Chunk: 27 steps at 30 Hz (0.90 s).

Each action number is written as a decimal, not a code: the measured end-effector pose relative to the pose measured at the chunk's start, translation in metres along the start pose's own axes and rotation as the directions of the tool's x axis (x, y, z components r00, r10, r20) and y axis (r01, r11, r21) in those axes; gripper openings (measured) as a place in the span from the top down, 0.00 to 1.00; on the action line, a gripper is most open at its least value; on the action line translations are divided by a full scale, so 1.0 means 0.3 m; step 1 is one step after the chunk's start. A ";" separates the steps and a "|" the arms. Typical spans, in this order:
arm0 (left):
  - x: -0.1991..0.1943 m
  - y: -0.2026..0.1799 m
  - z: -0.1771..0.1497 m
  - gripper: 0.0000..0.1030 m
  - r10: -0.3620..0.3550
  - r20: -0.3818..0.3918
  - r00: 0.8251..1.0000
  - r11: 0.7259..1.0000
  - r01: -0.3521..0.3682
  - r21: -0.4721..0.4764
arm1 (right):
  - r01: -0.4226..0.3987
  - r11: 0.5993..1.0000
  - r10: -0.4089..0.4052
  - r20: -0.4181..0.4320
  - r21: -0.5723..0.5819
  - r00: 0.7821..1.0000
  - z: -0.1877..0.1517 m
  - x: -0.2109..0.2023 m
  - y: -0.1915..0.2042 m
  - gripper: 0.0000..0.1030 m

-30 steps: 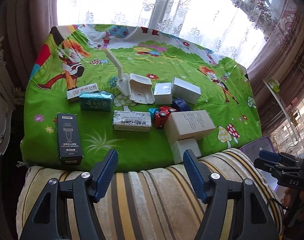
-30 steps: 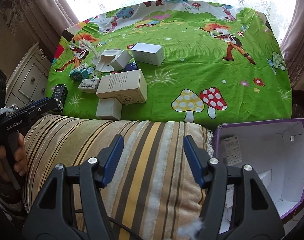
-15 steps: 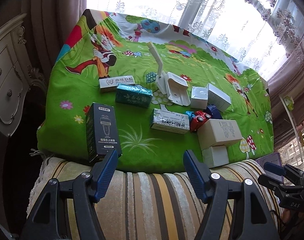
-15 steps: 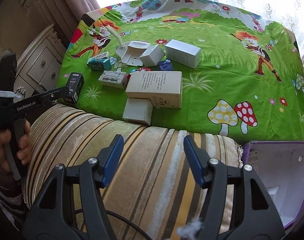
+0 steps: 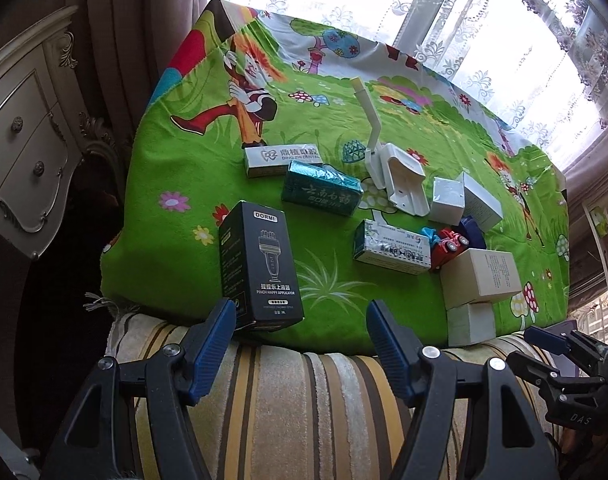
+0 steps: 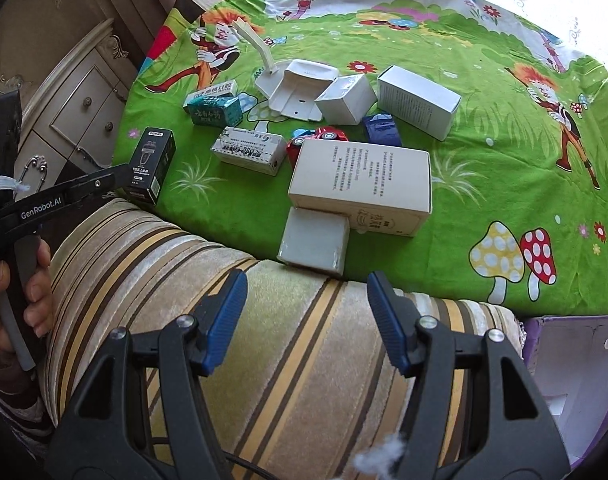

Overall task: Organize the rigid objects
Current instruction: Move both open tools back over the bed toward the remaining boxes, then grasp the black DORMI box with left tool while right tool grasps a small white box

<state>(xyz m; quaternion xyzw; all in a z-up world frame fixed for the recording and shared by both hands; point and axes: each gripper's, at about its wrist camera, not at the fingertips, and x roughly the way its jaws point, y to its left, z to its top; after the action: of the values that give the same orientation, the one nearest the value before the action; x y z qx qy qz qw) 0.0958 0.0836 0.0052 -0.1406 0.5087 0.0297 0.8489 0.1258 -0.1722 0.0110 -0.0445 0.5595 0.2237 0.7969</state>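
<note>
Presently both tools hang over the striped cushion (image 6: 232,320) at the near edge of the scene, and neither grasps anything: the left tool (image 5: 300,340) has its blue pads spread with only cushion fabric between them, and the right tool (image 6: 307,320) is likewise released and empty. The rigid objects lie scattered on the green cartoon cloth (image 5: 176,184) that covers the tabletop: the black DORMI box (image 5: 260,268) at the near left edge, just beyond the left tool; the teal box (image 5: 322,194) and the dental box (image 5: 284,160) farther back; the white stand with its long arm (image 5: 400,184) at the middle; the toy cars (image 6: 324,138) wedged between boxes; and the large white box (image 6: 362,186) resting against the small white box (image 6: 314,240) at the near edge. A purple-edged carton (image 6: 576,380) sits at the near right, probably the bin for the sorted items, though its depth cannot be judged from the fisheye view. The chief risk appears to lie at the cloth's near border: the black box and the small white box sit right at the edge, so a glancing approach could nudge either one off onto the cushion. The loose cloth may also drag under a sliding box and shift its neighbours. With the cars hemmed in, a wide-spread tool reaching for them could knock the boxes beside them.
</note>
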 end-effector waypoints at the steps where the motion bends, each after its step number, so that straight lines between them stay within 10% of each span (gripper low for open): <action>1: 0.012 0.001 0.004 0.33 0.006 -0.013 1.000 1.000 -0.005 0.004 | 0.006 1.000 -0.006 -0.005 0.000 1.000 0.007 0.010 0.004 0.36; 22: 0.220 0.005 0.067 0.34 0.168 -0.127 0.978 0.985 -0.159 0.072 | 0.033 0.999 -0.031 -0.130 0.012 0.991 0.099 0.200 0.014 0.36; 27: 0.221 0.021 0.064 0.55 0.163 -0.122 0.979 0.986 -0.158 0.051 | 0.043 0.999 -0.042 -0.127 0.002 0.991 0.086 0.206 0.022 0.48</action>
<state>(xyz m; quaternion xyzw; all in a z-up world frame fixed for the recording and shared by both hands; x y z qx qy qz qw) 0.1429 0.0887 -0.0454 -0.0833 0.5713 0.0789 0.8127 0.1625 -0.1391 -0.0347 -0.0688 0.6086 0.2020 0.7642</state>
